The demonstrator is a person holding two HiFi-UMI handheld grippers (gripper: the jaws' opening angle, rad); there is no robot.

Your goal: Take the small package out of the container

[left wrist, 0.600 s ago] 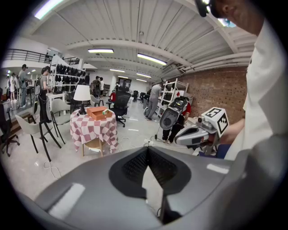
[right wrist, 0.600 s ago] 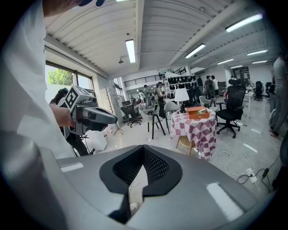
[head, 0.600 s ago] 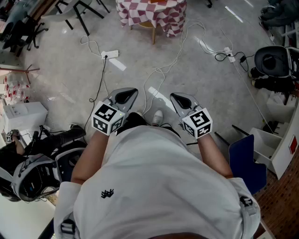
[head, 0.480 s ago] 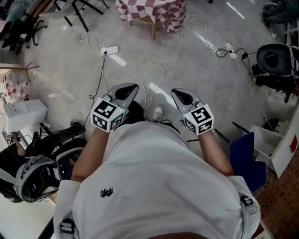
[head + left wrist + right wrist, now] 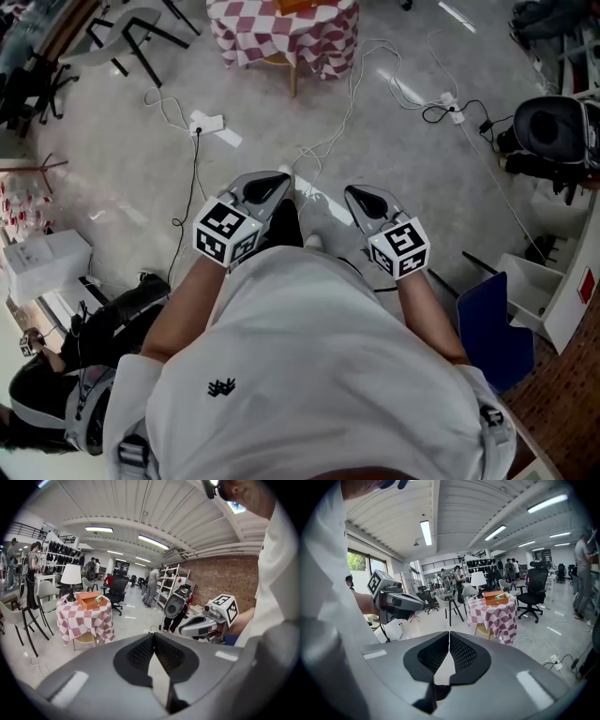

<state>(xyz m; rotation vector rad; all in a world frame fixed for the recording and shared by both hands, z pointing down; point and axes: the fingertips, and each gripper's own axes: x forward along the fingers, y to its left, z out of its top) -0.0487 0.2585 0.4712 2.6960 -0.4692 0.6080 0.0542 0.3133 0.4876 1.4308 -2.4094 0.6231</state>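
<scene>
Jaws of both the left gripper (image 5: pixel 272 178) and the right gripper (image 5: pixel 361 194) are pressed fully together with nothing between them. The person holds both close in front of a white shirt (image 5: pixel 309 366). Beyond them the bare floor (image 5: pixel 122 178) is crossed by white cables (image 5: pixel 347 103). Far ahead stands the worktop (image 5: pixel 281 37), small and draped in a red-and-white checked cloth. On it sits the orange container (image 5: pixel 89 600), open at the top, with the small greenish package (image 5: pixel 98 598) showing at its right end, and a lamp (image 5: pixel 71 575) to its left. The step in hand looks like the approach, with the grasp not yet begun. The next move calls for walking up to the worktop, then spreading one gripper's jaws above the package.
</scene>
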